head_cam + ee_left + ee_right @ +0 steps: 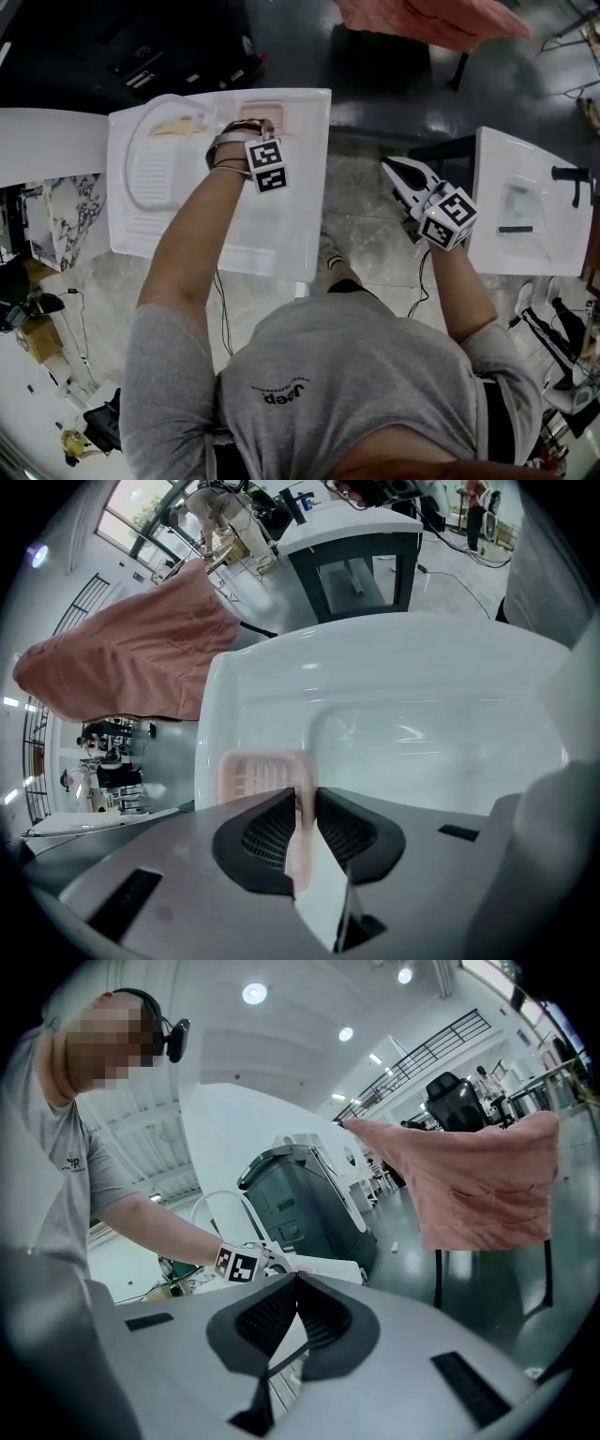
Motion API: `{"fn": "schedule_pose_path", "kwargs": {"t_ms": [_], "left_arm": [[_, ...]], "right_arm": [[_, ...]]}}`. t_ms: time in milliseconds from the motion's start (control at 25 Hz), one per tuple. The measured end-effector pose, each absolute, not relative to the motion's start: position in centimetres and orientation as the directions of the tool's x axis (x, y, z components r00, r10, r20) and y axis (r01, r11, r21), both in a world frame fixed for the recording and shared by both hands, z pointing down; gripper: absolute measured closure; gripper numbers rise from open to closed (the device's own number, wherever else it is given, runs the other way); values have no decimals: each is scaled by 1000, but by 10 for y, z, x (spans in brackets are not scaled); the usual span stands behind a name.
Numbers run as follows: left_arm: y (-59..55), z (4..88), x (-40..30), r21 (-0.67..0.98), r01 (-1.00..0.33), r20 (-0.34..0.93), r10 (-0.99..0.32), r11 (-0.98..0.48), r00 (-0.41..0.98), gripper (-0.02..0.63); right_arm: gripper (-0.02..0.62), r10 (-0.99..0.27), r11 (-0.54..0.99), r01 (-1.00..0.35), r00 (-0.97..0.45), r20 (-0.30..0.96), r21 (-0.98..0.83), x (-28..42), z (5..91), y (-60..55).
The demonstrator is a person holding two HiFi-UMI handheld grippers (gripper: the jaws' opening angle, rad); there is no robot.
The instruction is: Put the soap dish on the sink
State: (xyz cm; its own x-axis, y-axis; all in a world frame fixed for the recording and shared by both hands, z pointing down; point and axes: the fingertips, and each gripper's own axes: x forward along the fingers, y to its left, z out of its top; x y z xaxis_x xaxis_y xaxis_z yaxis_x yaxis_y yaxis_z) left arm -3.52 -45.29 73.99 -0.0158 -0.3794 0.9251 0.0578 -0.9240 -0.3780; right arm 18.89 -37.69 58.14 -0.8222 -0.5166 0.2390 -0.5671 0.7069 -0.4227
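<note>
The soap dish (pixel 251 775) looks like thin moulded plastic in pale pink: a shallow rectangle with rounded corners, a low upright wall and a ribbed, slatted floor. By that look it should be light and stiff, not fragile, though a hard squeeze might bend the wall a little. The wall is the natural place to hold it, pinched from above along a straight side and away from the curved corners, and that is where the left gripper (pixel 304 799) has it. Its dark ridged pads are closed on one wall, one pad inside the dish and one outside.

The dish sits at a back corner of the white sink (pixel 394 667), on the flat ledge beside the basin. I cannot tell whether it rests fully on the ledge or hangs just above it. The sink is glossy and hard with soft, rounded edges — a slick surface on which so light a dish could skid if nudged.

The right gripper (pixel 295 1283) is held off to the side, its jaws shut on nothing.
</note>
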Motion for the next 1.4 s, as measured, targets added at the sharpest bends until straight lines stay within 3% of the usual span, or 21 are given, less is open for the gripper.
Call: {"fn": "schedule_pose_path", "kwargs": {"t_ms": [200,320,680,1040,1200,1400], "left_arm": [[-454,741,-36,-384,54,923,-386,-922,-12,529],[-453,741,-38,-380,40,925,-381,-924,-20,458],[-451,724,-39,-417,-29,909,-417,-908,-7,403],[-414,642,-32,-460,-252,851,-504,-851,150,420],[-365,600,-32,-436,-391,803,-546,-810,236,456],[-296,555,-79,-425,-568,738,-633,-705,234,491]], "right_arm": [[543,-509,712,-561,-827,239,-422,188,581,-376],[543,-503,718,-557,-830,241,-419,186,579,-375],[543,-477,741,-534,-846,240,-408,178,570,-368],[543,-362,836,-411,-911,197,-363,120,529,-364],[543,-254,895,-303,-950,183,-328,67,507,-350],[543,-105,948,-151,-979,174,-279,-12,481,-321]]}}
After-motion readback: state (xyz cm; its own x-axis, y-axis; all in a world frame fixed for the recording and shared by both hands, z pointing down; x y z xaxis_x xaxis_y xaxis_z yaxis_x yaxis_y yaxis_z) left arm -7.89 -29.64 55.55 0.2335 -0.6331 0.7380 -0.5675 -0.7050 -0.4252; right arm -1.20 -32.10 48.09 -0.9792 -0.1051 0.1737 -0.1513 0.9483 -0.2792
